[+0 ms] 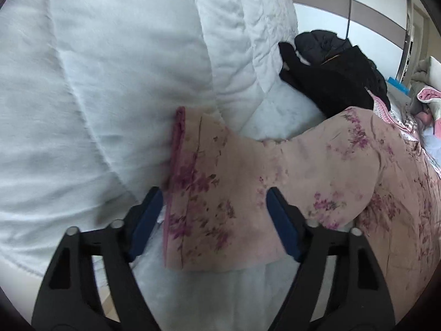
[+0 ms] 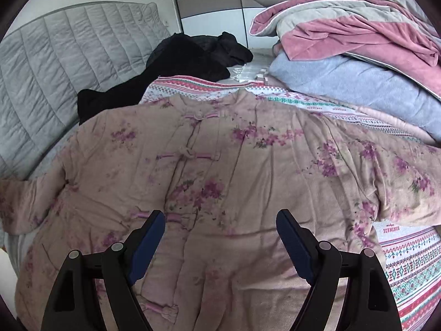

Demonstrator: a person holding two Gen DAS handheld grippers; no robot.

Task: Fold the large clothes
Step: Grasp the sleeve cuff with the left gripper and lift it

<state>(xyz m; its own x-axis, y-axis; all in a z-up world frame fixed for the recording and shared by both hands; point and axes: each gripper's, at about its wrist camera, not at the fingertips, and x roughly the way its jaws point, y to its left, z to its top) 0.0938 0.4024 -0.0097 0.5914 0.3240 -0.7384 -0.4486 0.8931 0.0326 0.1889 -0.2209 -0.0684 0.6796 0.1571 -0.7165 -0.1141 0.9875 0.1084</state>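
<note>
Left tool [image 1: 215, 207]: jaws spread, angled downward over the cuff end of the floral padded jacket's [image 1: 234, 193] sleeve; sleeve lies between the fingers, pads not pressing it. The cuff rests against a white quilt [image 1: 96, 82]. Right tool [image 2: 220, 229]: jaws spread, nothing pinched, pointing down over the jacket's [image 2: 220, 165] front panel, just right of the knot-button placket. Jacket lies flat, front up, collar away from the tool, on a patterned bedspread [image 2: 413, 253]. Black garments [image 2: 179, 63] lie beyond the collar; folded blankets [image 2: 344, 27] are stacked at upper right.
</note>
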